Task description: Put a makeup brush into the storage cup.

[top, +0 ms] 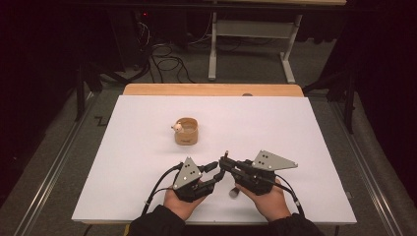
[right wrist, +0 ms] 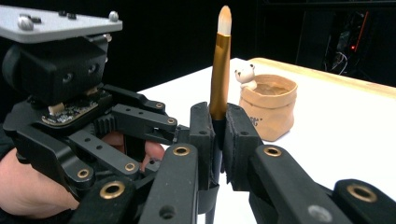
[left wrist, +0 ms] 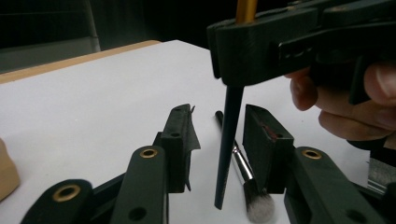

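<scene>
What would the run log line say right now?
right gripper: shut on upright brush | left gripper: open, fingers flanking its handle | second brush: lying on table

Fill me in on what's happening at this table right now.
A person works two hand-held grippers over a white table. The right gripper is shut on a slim makeup brush, held upright with its tip up. The left gripper stands open around that brush's dark lower handle, pads not touching it. A second brush lies on the table beneath. A tan pot with a small bear on its rim sits farther back.
</scene>
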The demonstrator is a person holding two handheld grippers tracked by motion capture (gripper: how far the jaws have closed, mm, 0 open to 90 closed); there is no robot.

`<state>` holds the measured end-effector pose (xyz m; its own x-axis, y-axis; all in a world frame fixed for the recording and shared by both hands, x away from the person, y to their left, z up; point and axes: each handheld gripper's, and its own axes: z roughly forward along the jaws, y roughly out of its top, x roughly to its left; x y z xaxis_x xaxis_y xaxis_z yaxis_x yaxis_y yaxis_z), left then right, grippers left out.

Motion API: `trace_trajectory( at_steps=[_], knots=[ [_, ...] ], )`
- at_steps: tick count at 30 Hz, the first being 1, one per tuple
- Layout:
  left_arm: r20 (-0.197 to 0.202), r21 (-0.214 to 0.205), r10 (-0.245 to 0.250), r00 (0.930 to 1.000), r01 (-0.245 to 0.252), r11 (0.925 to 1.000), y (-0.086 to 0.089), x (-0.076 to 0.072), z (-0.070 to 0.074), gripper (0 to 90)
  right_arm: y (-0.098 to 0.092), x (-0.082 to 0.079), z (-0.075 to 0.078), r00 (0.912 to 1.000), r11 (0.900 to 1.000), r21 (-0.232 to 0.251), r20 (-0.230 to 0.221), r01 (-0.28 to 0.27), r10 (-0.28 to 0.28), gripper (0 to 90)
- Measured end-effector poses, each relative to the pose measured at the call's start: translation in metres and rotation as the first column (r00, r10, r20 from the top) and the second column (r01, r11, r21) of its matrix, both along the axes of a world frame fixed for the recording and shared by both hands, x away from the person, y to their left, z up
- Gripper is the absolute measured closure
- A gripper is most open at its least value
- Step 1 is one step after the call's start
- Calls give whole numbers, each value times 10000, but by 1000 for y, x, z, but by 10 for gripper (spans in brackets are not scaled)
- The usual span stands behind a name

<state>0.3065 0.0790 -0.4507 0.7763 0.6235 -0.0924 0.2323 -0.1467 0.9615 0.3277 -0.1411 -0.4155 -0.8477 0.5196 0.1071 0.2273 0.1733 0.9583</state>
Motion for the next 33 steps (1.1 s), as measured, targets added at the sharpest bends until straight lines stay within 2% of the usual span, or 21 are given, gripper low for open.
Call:
trace_trajectory(
  at_steps=[4,20,33],
  knots=[
    [-19,-32,-76,10000,76,10000,-1,0,0,670,3,-2,-2,10000,9998,-168,-21,-71,70,846],
    [100,-49,-171,9998,171,9998,-1,-2,0,814,6,-2,-4,9999,9996,-252,-16,-139,139,845],
    [189,-22,-183,9997,183,9998,-2,-2,0,833,6,-2,-4,9999,9997,-209,-25,-136,136,838]
  ],
)
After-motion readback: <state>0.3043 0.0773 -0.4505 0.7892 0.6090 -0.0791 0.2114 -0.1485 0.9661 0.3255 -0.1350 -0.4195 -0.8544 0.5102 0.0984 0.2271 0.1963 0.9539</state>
